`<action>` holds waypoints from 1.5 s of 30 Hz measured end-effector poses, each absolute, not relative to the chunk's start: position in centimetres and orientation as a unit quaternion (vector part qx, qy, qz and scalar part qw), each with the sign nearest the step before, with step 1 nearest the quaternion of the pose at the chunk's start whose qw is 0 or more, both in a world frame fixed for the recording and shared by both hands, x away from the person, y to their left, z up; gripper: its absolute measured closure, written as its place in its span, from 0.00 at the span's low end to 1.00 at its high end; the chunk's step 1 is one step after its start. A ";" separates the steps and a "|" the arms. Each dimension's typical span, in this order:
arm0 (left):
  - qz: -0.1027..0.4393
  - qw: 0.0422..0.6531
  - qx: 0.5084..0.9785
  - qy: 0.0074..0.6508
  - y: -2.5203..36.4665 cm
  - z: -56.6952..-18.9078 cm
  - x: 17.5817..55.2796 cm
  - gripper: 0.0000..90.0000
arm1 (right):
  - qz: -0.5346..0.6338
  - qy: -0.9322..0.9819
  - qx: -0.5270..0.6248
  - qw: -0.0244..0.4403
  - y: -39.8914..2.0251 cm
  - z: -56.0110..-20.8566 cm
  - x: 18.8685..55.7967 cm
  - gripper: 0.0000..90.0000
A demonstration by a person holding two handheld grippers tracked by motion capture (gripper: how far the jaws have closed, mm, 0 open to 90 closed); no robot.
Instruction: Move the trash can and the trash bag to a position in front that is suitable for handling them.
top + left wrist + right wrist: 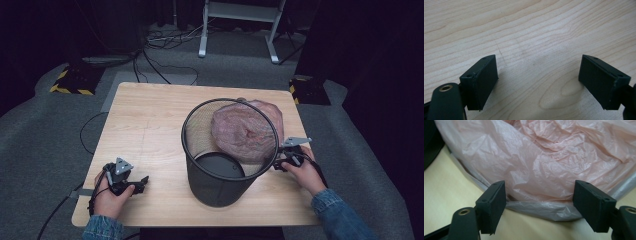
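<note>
crumpled pink plastic bag (544, 162) lies seemingly behind mesh bin (220, 187).

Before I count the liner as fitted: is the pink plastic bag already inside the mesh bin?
No. In the high view the pink plastic bag lies crumpled on the table behind the mesh bin, whose dark bottom shows bare.

bin (220, 185) on table (145, 130), bag (247, 130) behind
</note>
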State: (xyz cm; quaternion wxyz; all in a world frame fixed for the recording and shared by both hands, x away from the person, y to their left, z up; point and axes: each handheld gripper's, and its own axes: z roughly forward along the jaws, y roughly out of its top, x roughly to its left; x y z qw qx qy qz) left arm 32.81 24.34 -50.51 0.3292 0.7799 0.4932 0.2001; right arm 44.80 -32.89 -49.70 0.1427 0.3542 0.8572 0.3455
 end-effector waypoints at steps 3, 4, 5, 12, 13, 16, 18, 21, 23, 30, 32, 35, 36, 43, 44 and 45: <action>0.200 0.330 0.781 0.490 24.3 -50.5 33.0 0.18 | 0.349 0.855 0.356 0.143 -34.8 -49.7 43.0 0.30; 0.200 0.330 0.782 0.489 24.3 -50.5 33.0 0.18 | 0.351 0.854 0.358 0.142 -35.4 -49.8 42.4 0.30; 0.200 0.330 0.782 0.489 24.3 -50.5 33.0 0.18 | 0.349 0.854 0.358 0.142 -36.0 -49.7 41.8 0.30; 0.200 0.330 0.782 0.489 24.3 -50.5 33.0 0.18 | 0.332 0.864 0.353 0.135 -38.6 -49.4 38.4 0.32; 0.200 0.330 0.782 0.489 24.3 -50.5 33.0 0.18 | 0.330 0.865 0.353 0.134 -38.8 -49.3 38.1 0.32; 0.199 0.330 0.783 0.488 24.3 -50.5 33.0 0.18 | 0.339 0.860 0.358 0.132 -39.2 -48.4 37.5 0.31; 0.199 0.330 0.783 0.488 24.3 -50.5 33.0 0.18 | 0.353 0.852 0.360 0.138 -39.2 -47.2 37.5 0.30; 0.199 0.330 0.783 0.489 24.3 -50.5 33.0 0.18 | 0.379 0.841 0.355 0.153 -38.7 -44.8 37.9 0.29; 0.199 0.330 0.783 0.488 24.3 -50.5 33.0 0.18 | 0.387 0.838 0.349 0.163 -38.0 -43.6 38.6 0.25; 0.199 0.330 0.783 0.488 24.3 -50.5 33.0 0.18 | 0.390 0.822 0.378 0.170 -35.9 -42.2 42.8 0.19; 0.199 0.330 0.783 0.488 24.3 -50.5 33.0 0.18 | 0.390 0.817 0.389 0.171 -35.3 -42.2 43.9 0.17; 0.199 0.330 0.783 0.488 24.3 -50.5 33.0 0.18 | 0.389 0.814 0.397 0.168 -34.3 -42.5 45.5 0.17; 0.198 0.330 0.783 0.488 24.3 -50.5 33.0 0.18 | 0.388 0.813 0.398 0.170 -33.9 -42.7 45.9 0.17; 0.198 0.330 0.783 0.488 24.3 -50.5 33.0 0.18 | 0.372 0.830 0.377 0.176 -31.6 -44.8 47.7 0.17; 0.198 0.331 0.783 0.489 24.3 -50.5 33.0 0.18 | 0.367 0.831 0.380 0.174 -31.5 -45.2 47.9 0.17; 0.198 0.330 0.783 0.489 24.3 -50.5 33.0 0.18 | 0.362 0.831 0.383 0.176 -31.5 -45.7 48.0 0.17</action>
